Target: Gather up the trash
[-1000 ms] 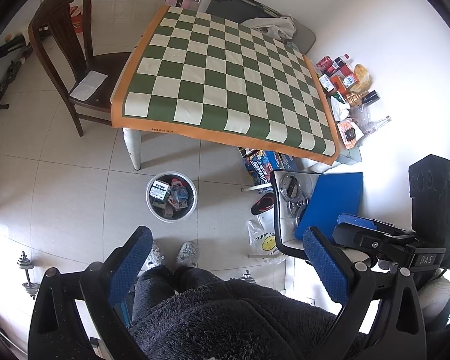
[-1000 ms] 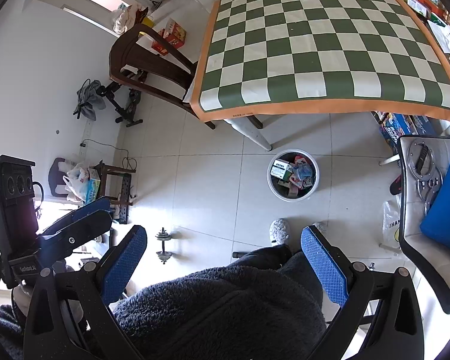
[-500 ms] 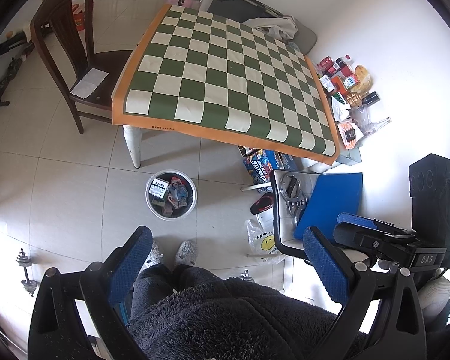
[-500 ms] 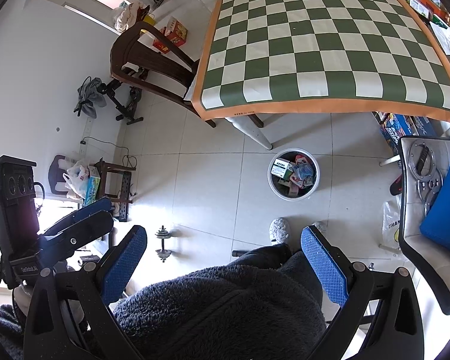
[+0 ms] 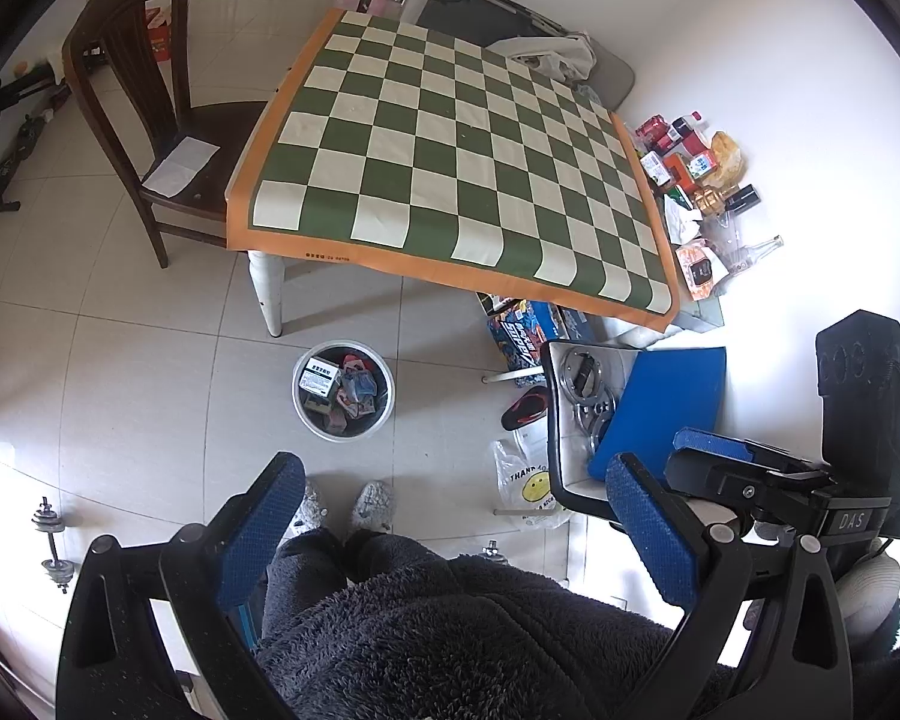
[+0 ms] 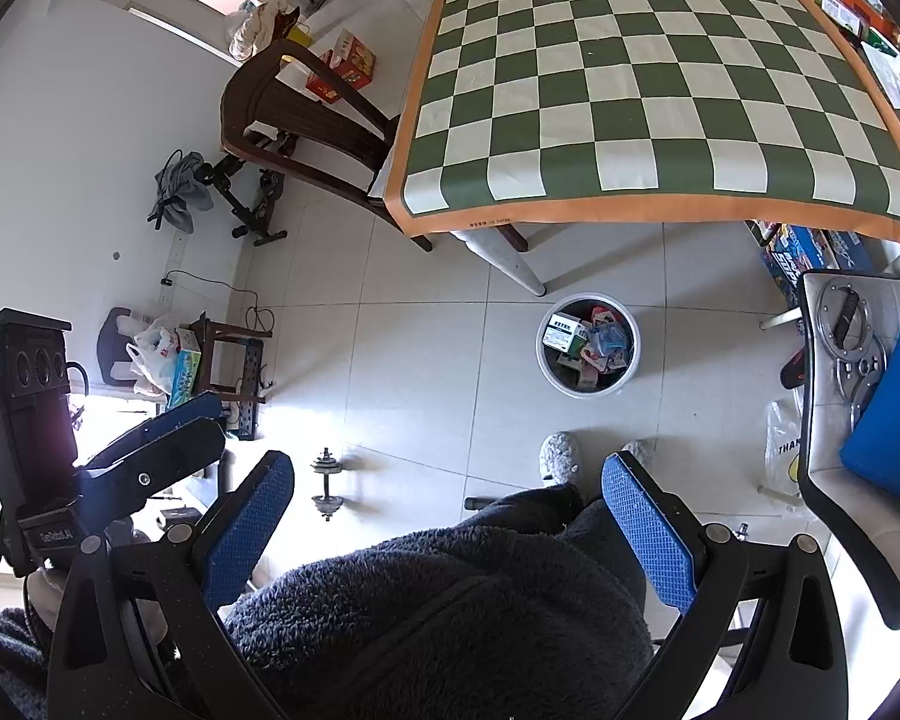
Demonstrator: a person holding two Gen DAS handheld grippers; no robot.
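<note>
A white trash bin stands on the tiled floor by the table leg, filled with boxes and wrappers. It also shows in the right wrist view as the bin with a white box on top. My left gripper is held high over the floor, open, with nothing between its blue pads. My right gripper is also open and empty, at about the same height. A person's dark fleece clothing and grey slippers lie under both.
The table has a green-and-white checkered cloth with nothing on it. A dark wooden chair stands at its left. Bottles and packets lie along the wall. An office chair with a blue cushion, a plastic bag and a dumbbell are nearby.
Both views drift only slightly, and the table sits a little lower in the left wrist view. Both grippers stay open and empty.
</note>
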